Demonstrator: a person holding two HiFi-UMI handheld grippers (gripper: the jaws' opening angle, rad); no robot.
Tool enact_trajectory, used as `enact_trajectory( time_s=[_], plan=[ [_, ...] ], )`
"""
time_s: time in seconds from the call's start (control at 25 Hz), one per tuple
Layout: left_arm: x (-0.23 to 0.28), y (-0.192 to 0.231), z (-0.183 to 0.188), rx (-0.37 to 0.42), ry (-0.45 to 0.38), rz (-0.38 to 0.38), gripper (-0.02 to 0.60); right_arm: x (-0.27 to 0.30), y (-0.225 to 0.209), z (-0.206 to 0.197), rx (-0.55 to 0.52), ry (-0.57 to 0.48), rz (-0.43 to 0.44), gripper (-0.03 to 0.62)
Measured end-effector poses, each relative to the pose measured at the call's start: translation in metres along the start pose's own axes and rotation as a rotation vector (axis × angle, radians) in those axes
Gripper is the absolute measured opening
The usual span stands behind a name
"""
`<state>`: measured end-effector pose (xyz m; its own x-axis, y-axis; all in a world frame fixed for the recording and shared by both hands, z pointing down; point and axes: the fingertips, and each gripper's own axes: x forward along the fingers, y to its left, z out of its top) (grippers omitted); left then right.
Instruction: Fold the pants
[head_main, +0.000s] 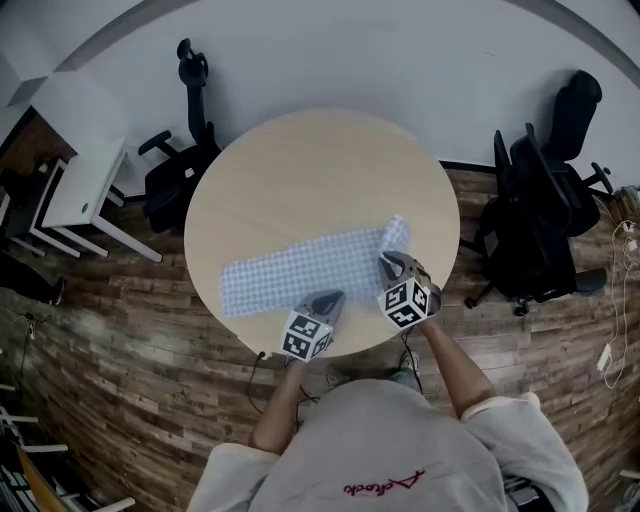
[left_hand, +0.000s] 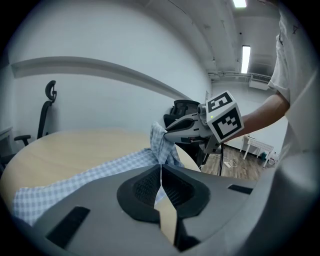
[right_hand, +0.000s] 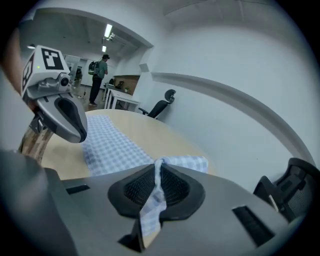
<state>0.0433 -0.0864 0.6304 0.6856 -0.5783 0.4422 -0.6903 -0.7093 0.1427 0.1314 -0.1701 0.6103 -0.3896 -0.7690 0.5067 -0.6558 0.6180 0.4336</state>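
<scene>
The blue-checked pants lie as a long strip across the near half of the round wooden table. My right gripper is shut on their right end, which stands lifted and bunched. In the right gripper view the checked cloth runs between the pads of that gripper and hangs out beneath them. My left gripper hovers at the near edge of the strip, jaws shut. In the left gripper view its tip shows only a thin pale line between the pads, with the pants beyond it and the right gripper holding the raised end.
Black office chairs stand at the far left and at the right of the table. A white desk is at the left. Cables lie on the wooden floor at the right. A person stands far off.
</scene>
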Motion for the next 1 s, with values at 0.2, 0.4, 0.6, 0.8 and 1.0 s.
enact_trajectory(
  time_s=[0.2,0.4,0.6,0.8,1.0],
  plan=[
    [-0.032,0.021,-0.016,-0.035,0.005,0.069,0.035,0.027,0.050,0.006,-0.135,0.036,0.068,0.057],
    [-0.062,0.039,-0.042,-0.073,0.029,0.128,0.035,0.053,0.097,-0.010,-0.128,0.103,0.138,0.057],
    [-0.085,0.055,-0.060,-0.101,0.052,0.169,0.035,0.071,0.135,-0.037,-0.130,0.187,0.208,0.057],
    [-0.091,0.061,-0.066,-0.107,0.061,0.176,0.035,0.078,0.148,-0.048,-0.098,0.214,0.215,0.057],
    [-0.086,0.063,-0.061,-0.095,0.058,0.163,0.035,0.080,0.152,-0.048,-0.089,0.212,0.227,0.058]
  ],
)
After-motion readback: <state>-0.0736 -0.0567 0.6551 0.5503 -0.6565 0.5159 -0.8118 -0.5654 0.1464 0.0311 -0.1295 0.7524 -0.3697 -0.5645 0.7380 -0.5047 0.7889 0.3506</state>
